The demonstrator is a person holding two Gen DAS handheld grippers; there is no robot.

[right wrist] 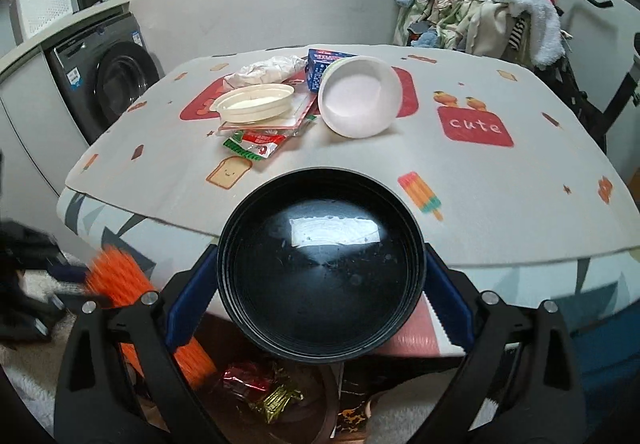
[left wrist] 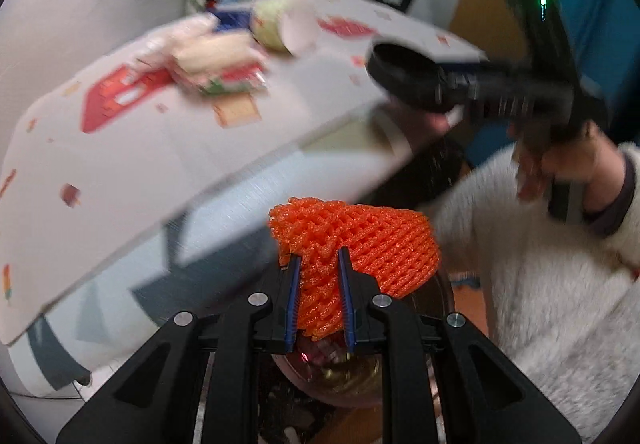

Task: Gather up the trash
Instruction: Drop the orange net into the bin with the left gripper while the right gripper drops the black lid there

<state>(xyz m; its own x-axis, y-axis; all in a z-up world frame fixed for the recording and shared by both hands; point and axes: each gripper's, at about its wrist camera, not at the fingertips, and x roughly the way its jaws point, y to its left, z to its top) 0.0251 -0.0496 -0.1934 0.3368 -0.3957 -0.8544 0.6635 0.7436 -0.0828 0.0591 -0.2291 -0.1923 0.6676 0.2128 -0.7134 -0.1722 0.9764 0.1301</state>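
Note:
My left gripper (left wrist: pixel 318 258) is shut on an orange foam net (left wrist: pixel 352 240), held beyond the table's edge above a round bin (left wrist: pixel 348 376) with wrappers in it. The net shows as an orange blur (right wrist: pixel 116 276) in the right wrist view. My right gripper (right wrist: pixel 320 256) has its jaws set wide, its blue pads (right wrist: pixel 192 300) pressing both sides of a black plastic bowl (right wrist: pixel 320 276), held over the table's near edge. On the table (right wrist: pixel 500 203) lie a tipped white bowl (right wrist: pixel 360 99), a cream lid (right wrist: pixel 256 103), crumpled white paper (right wrist: pixel 268 69), a blue carton (right wrist: pixel 320 63) and red-green wrappers (right wrist: pixel 252 145).
A washing machine (right wrist: pixel 116 83) stands left of the table. A heap of clothes (right wrist: pixel 492 3) sits behind its far right corner. Candy wrappers (right wrist: pixel 260 384) lie in the bin below the black bowl. A person's white fleece sleeve (left wrist: pixel 540 284) fills the right of the left wrist view.

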